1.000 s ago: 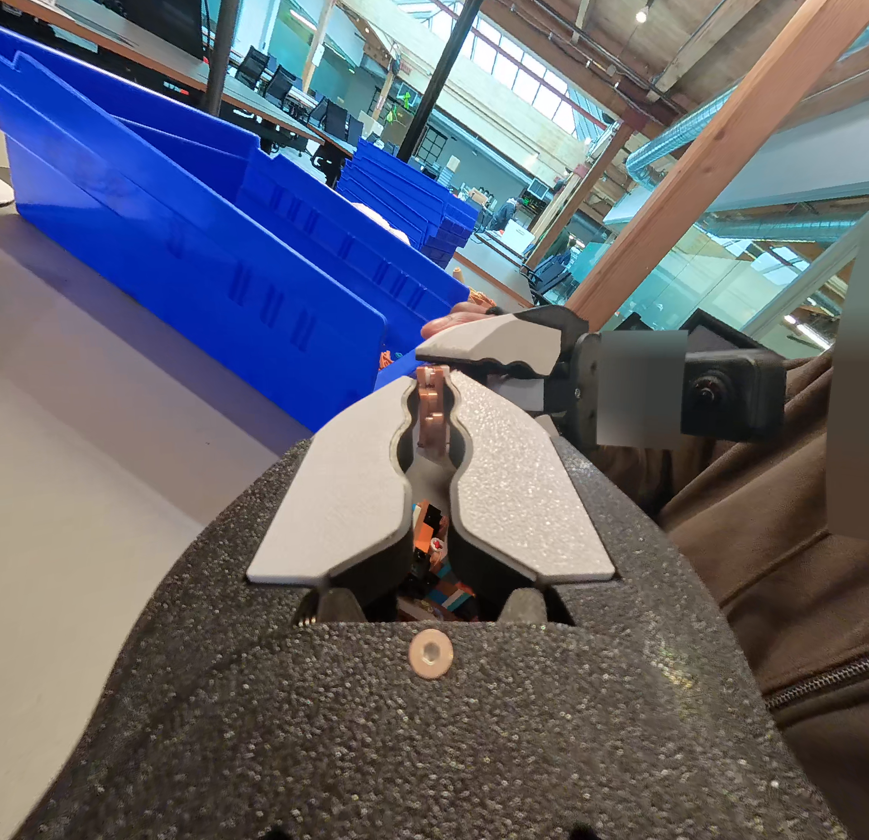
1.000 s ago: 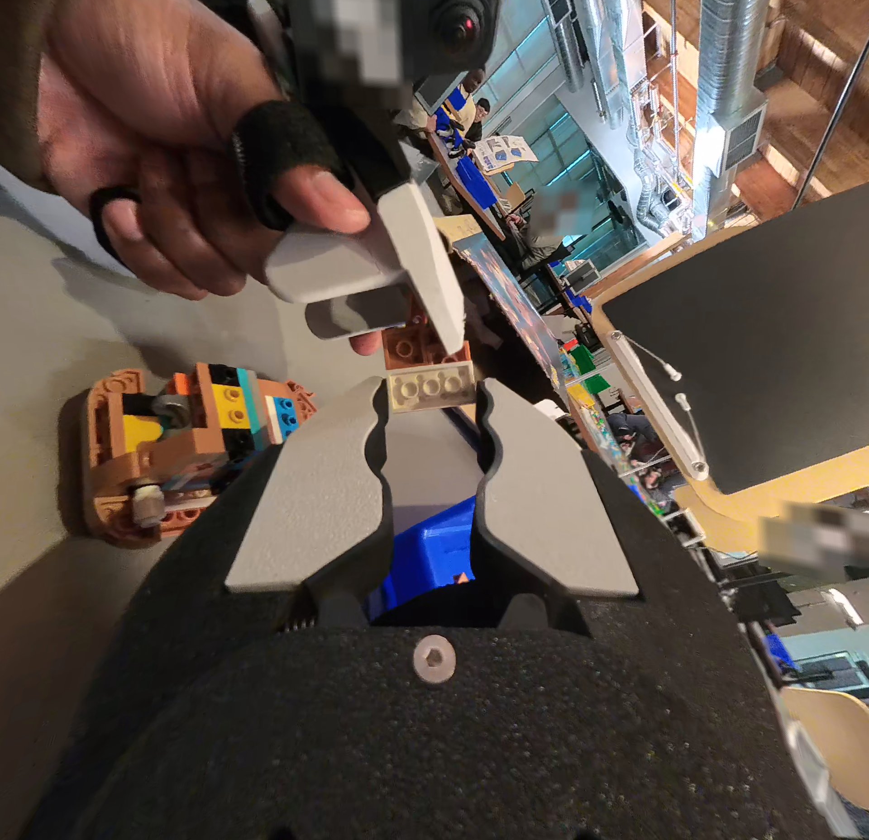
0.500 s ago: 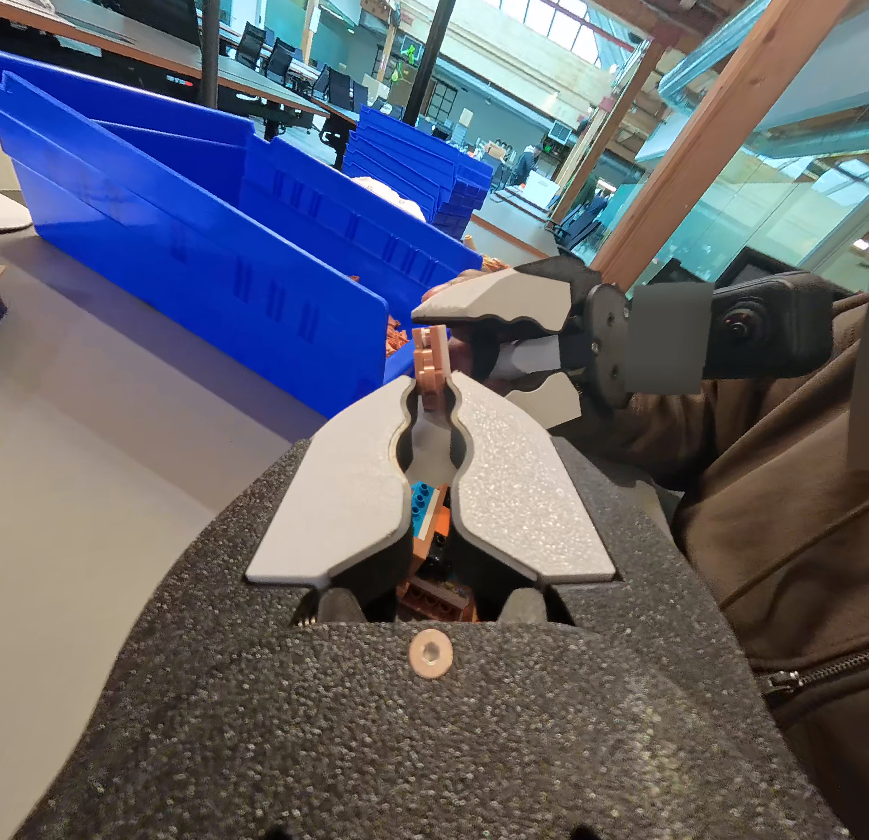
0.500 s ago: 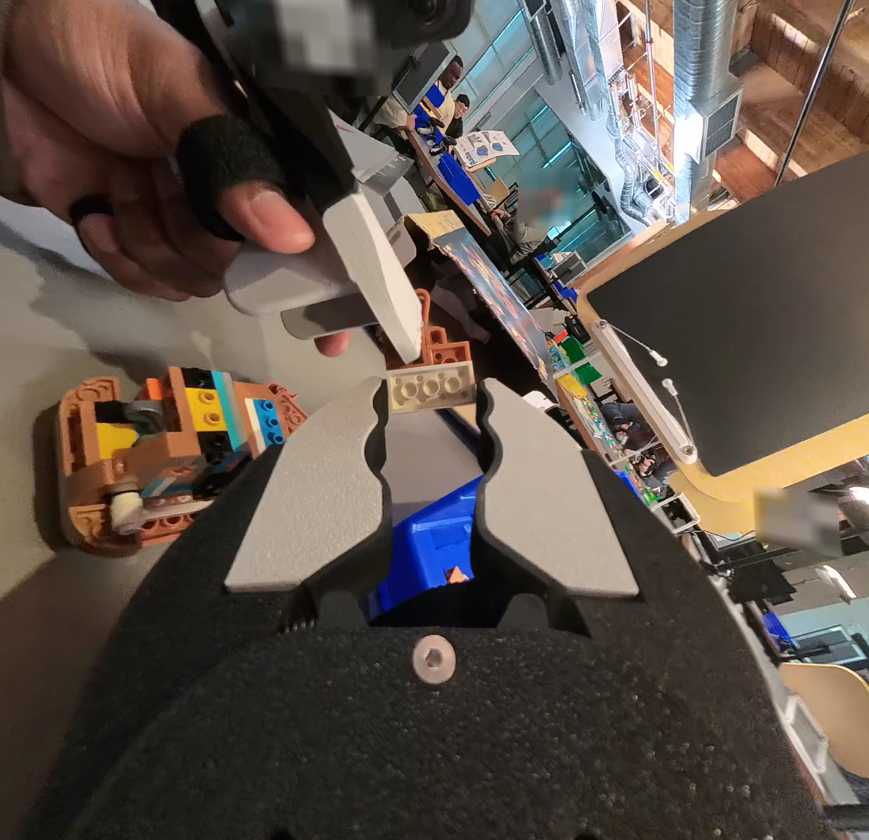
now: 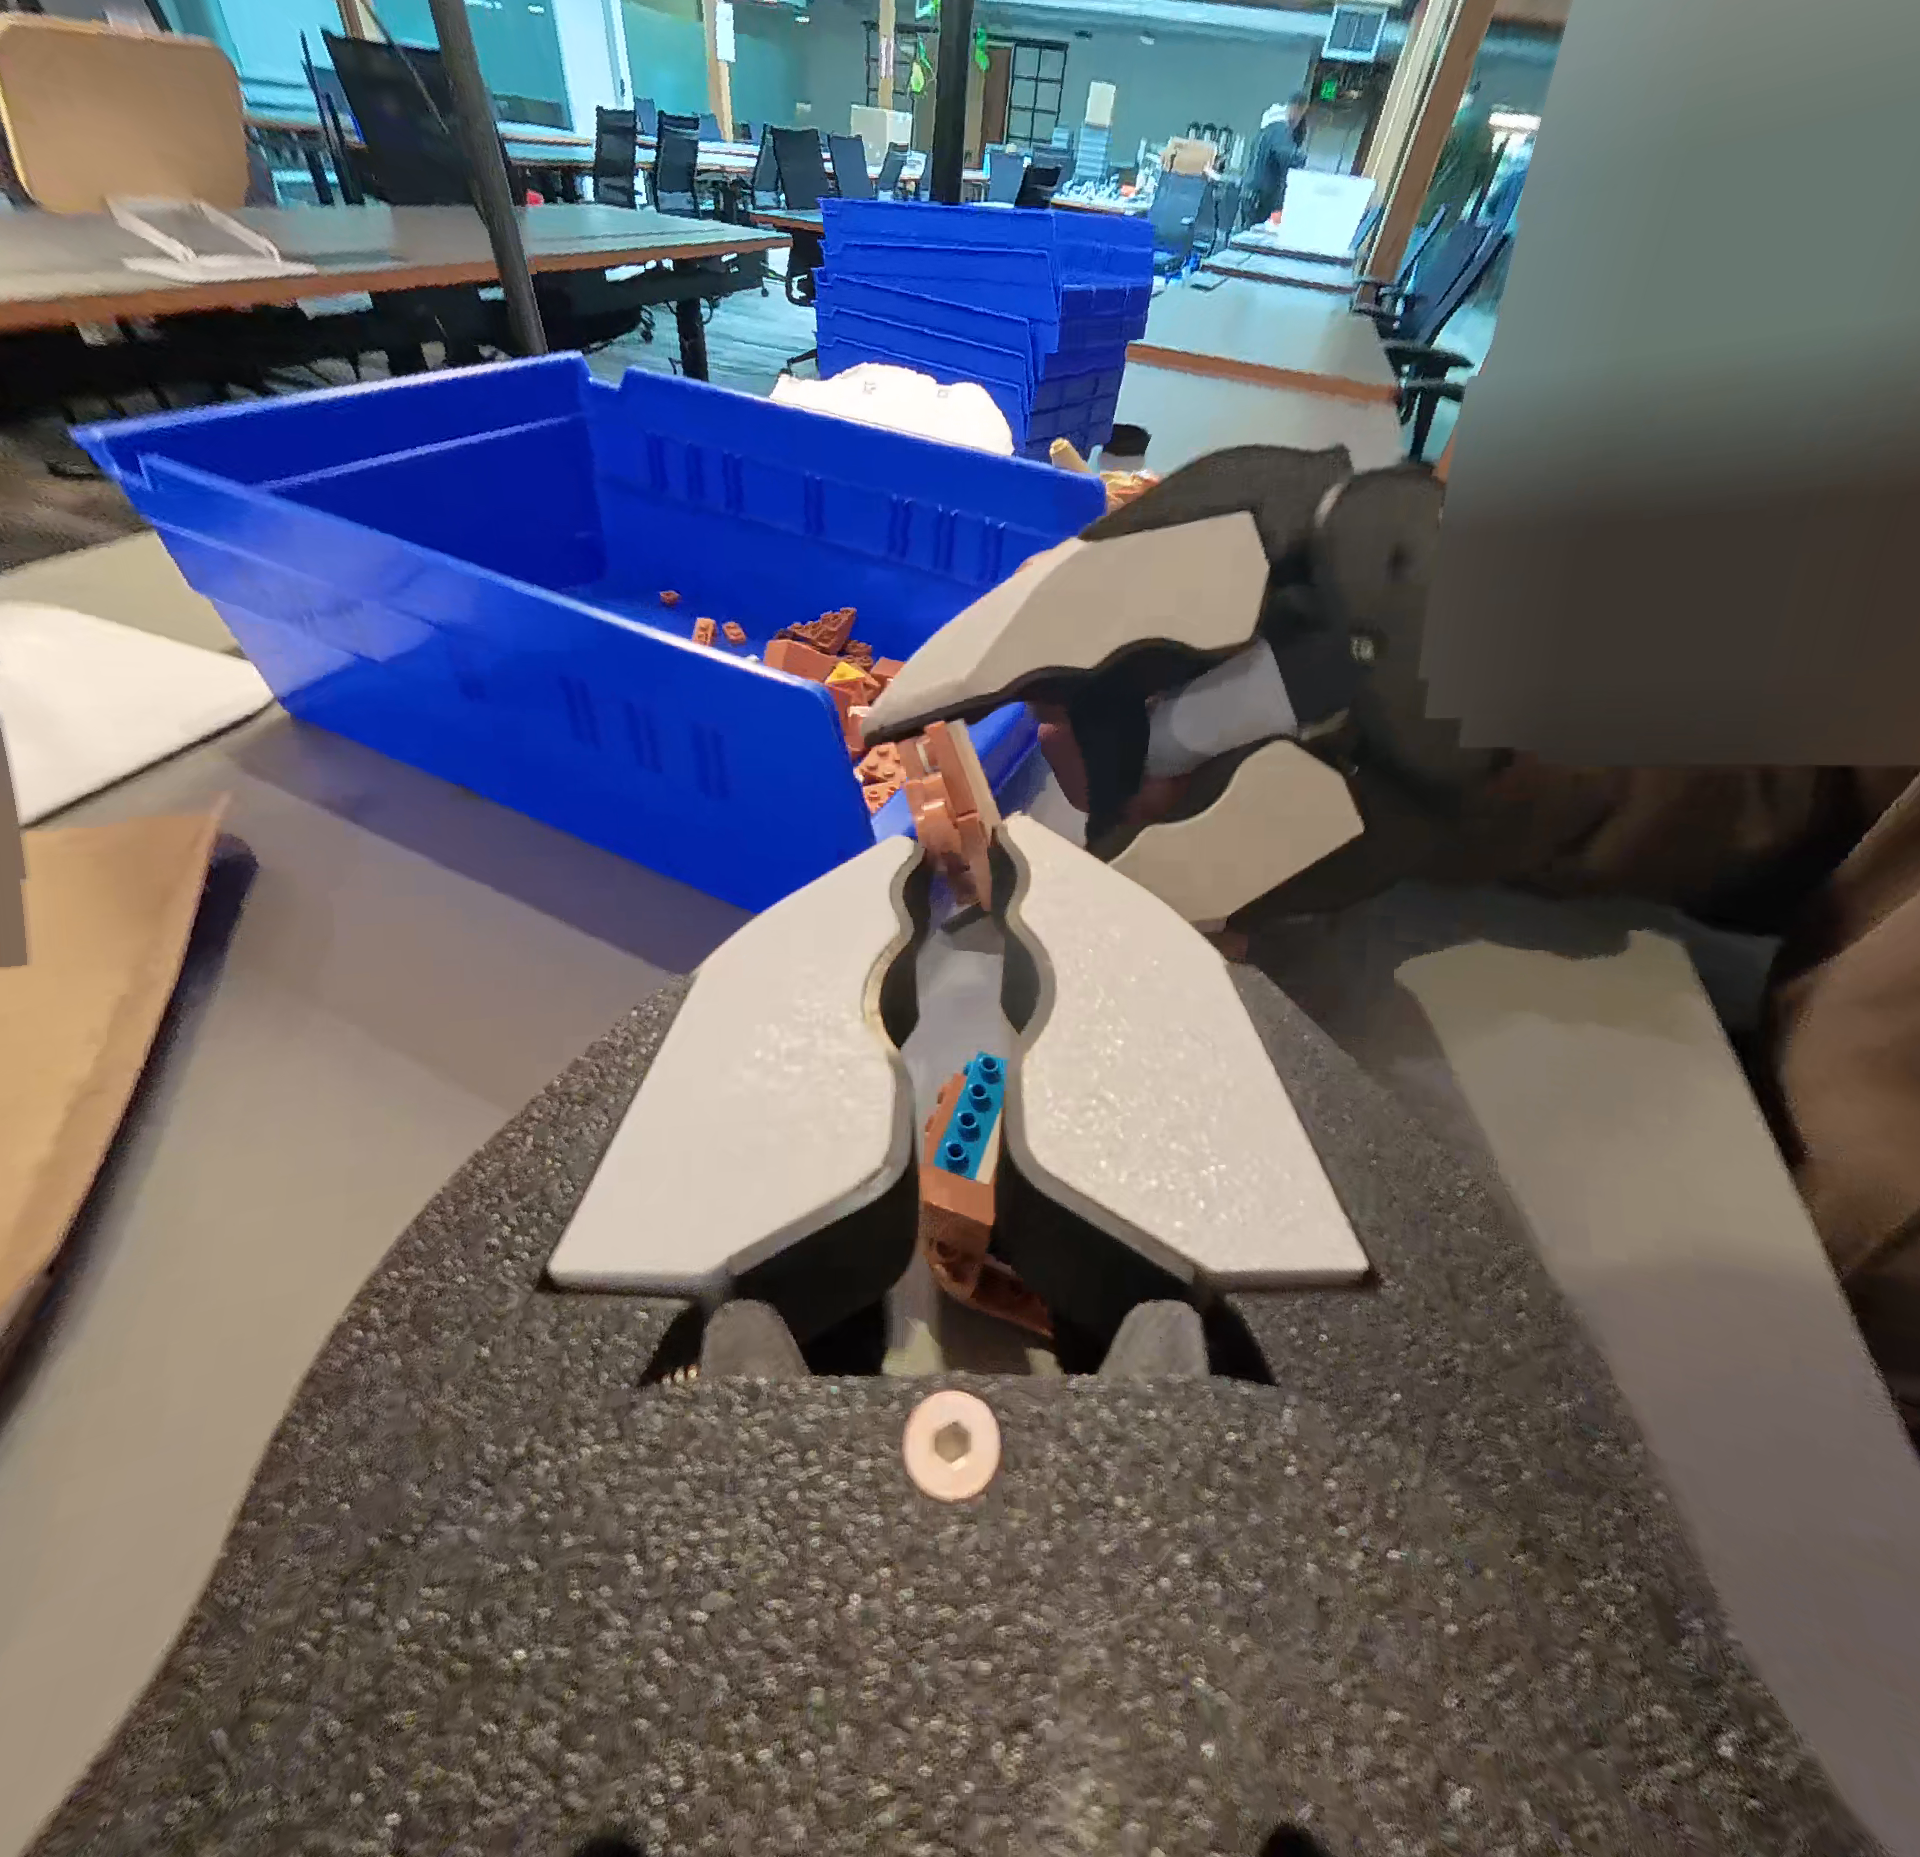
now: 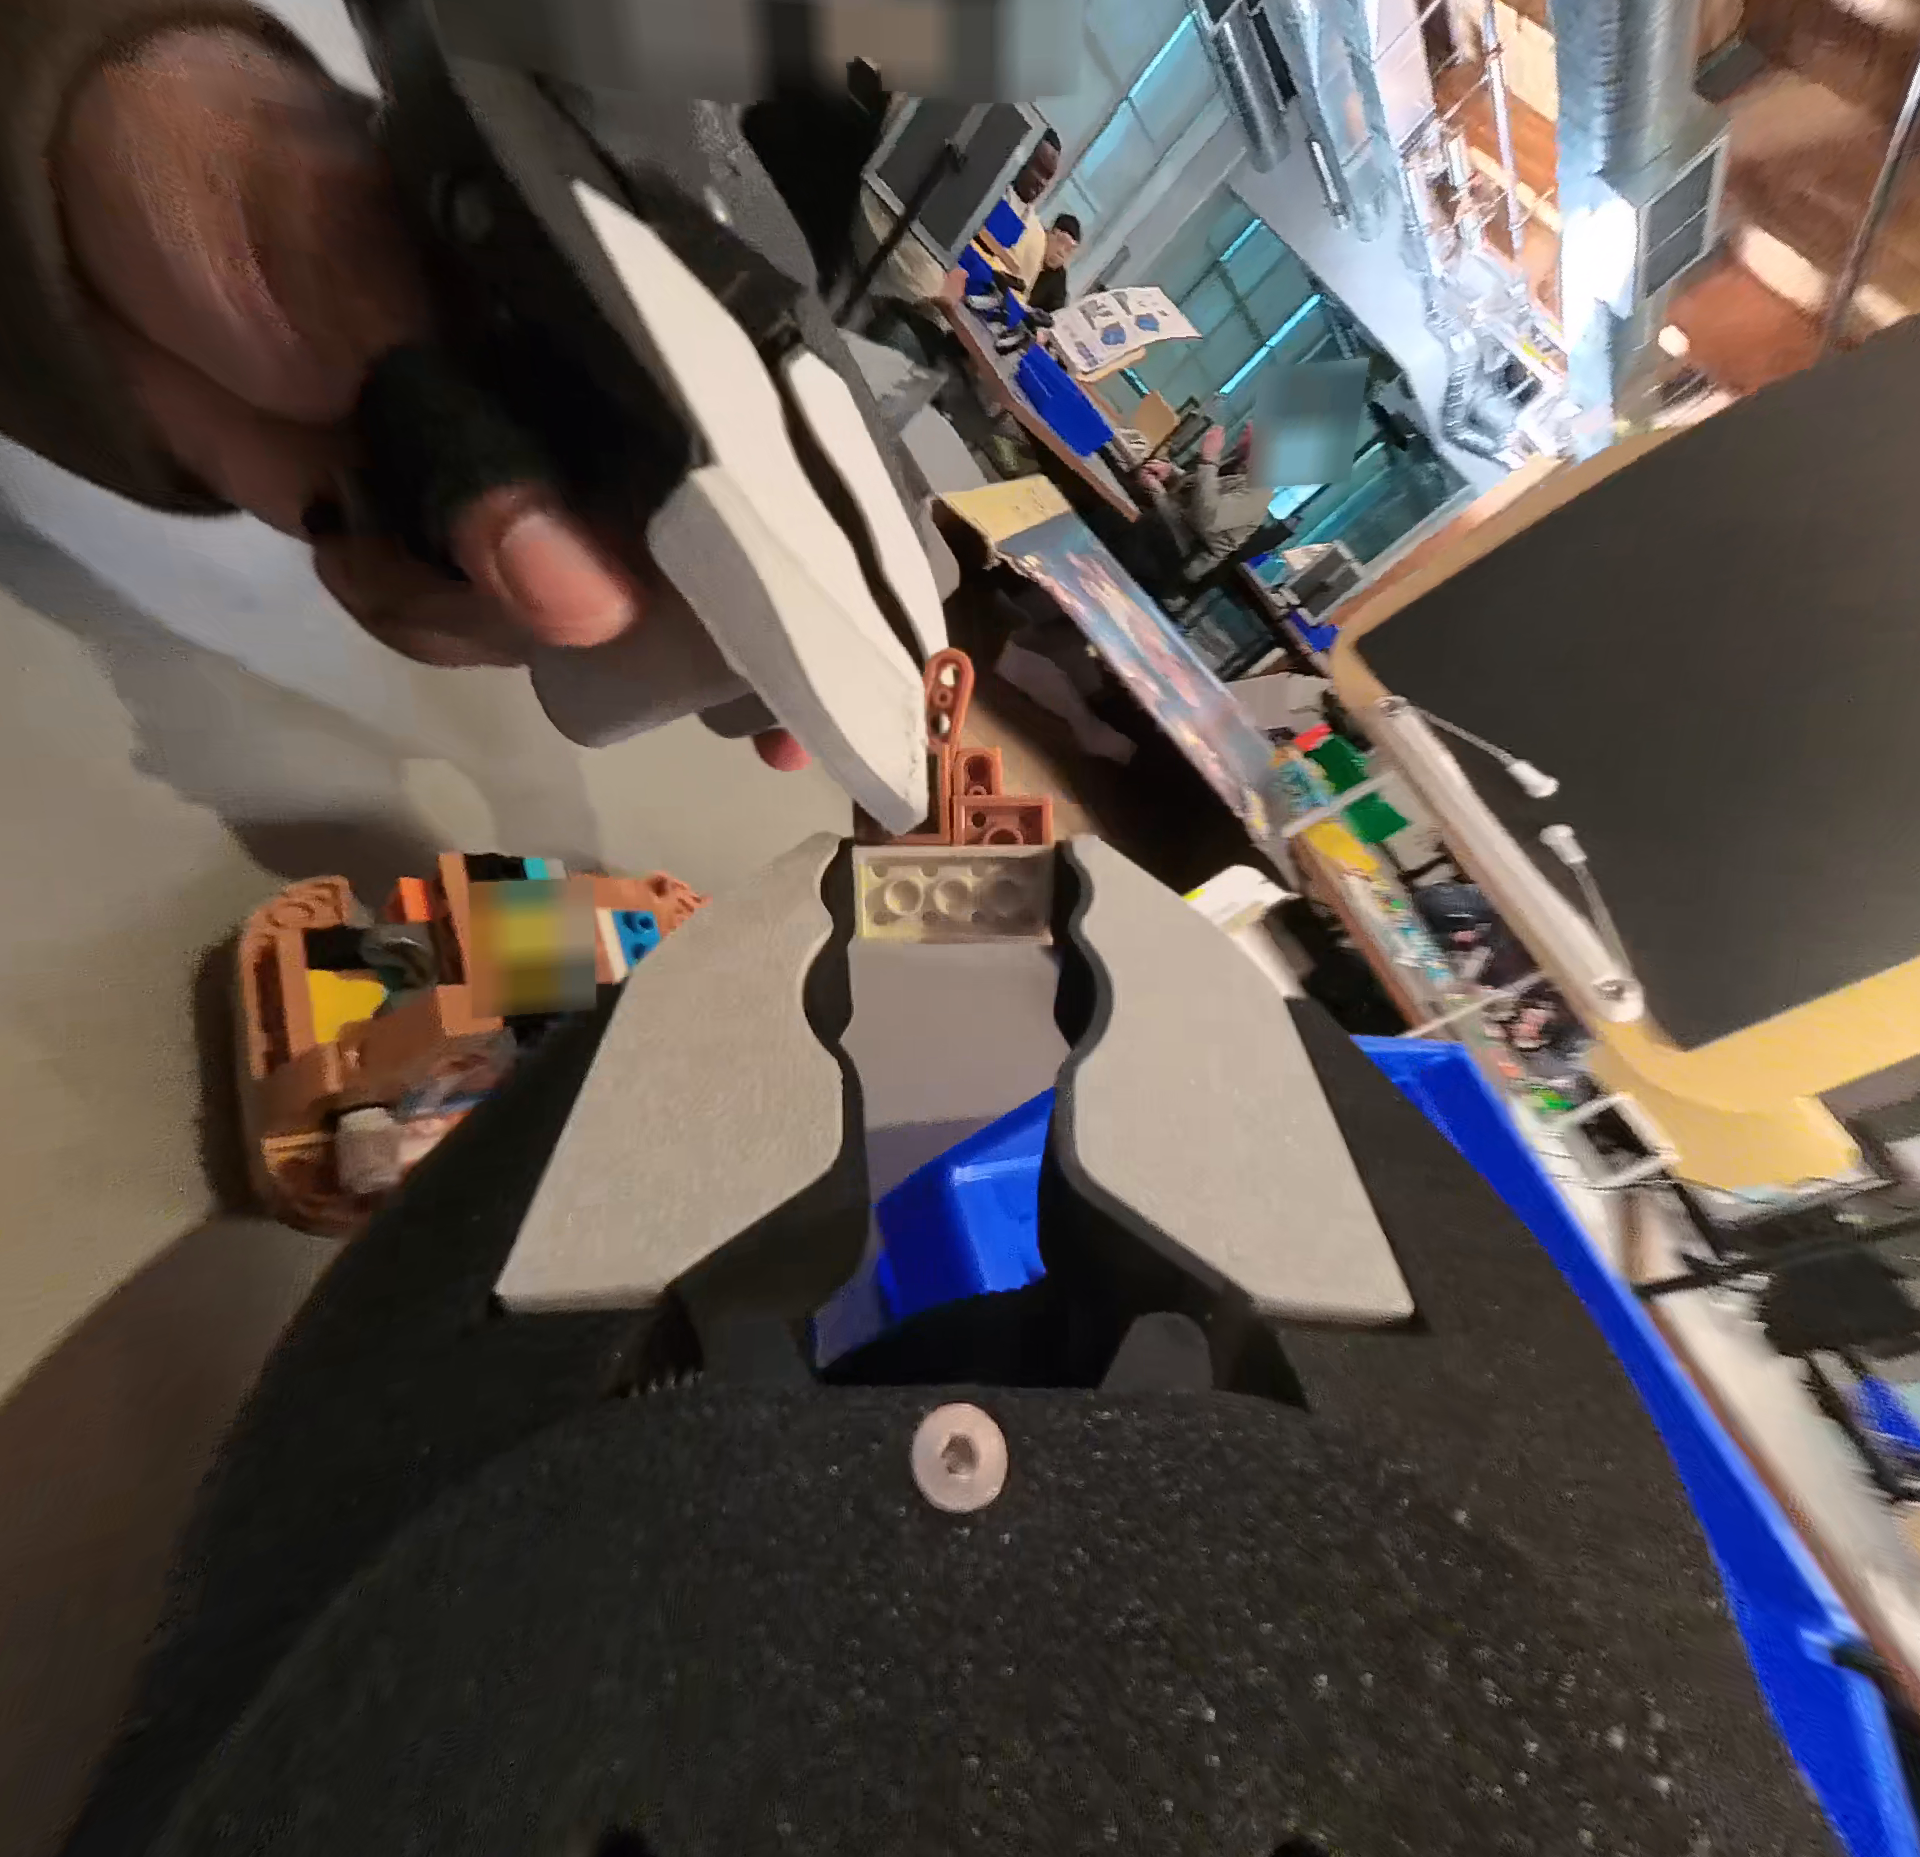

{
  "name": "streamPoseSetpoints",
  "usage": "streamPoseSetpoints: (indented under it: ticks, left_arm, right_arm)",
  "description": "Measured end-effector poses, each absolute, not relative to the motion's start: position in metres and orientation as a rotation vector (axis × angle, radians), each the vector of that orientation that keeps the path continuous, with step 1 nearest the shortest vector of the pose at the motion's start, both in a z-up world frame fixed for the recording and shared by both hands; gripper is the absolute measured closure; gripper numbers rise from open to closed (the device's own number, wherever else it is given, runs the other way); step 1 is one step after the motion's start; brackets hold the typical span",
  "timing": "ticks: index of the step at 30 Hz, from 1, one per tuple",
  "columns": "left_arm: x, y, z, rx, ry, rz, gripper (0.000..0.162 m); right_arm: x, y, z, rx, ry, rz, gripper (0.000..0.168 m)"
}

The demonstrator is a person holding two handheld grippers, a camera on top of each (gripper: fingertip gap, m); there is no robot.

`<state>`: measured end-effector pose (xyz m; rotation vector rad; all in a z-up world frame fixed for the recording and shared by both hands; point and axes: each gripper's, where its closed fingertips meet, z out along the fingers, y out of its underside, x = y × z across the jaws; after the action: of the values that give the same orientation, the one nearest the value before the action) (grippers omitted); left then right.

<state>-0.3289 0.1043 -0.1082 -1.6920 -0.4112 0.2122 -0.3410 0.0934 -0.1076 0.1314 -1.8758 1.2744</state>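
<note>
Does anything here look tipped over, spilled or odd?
Yes: the multicoloured brick model lies tipped on its side on the grey table, beside the right gripper. The loose bricks stay inside the blue bin.

Blue bin [image 5: 540, 654] ahead, table [image 5: 395, 976] leftward clear

So the surface is a plain grey table [image 5: 416, 976], matte top. Sitting right on it: a big blue plastic bin [image 5: 499, 644] with a heap of mostly brown bricks [image 5: 831, 654] at its near end. A sheet of brown cardboard [image 5: 73, 997] lies flat at the left edge, with a white sheet [image 5: 94, 685] just beyond it. Off to the side there's a chunky brown brick model [image 6: 395, 1038] with orange, yellow and blue bits, resting on the tabletop near the bin.
</note>
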Motion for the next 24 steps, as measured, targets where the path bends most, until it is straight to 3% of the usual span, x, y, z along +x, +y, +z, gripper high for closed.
streamPoseSetpoints:
  ticks: [4,24]
  left_arm:
    - [-0.326,0.104,-0.106,-1.721,-0.335,0.284,0.151]
    - [-0.334,0.104,-0.124,-1.728,-0.516,0.134,0.160]
  right_arm:
    - [-0.338,0.092,-0.109,0.074,-1.957,1.406,0.133]
    - [-0.359,0.103,-0.112,0.070,-1.836,1.119,0.133]
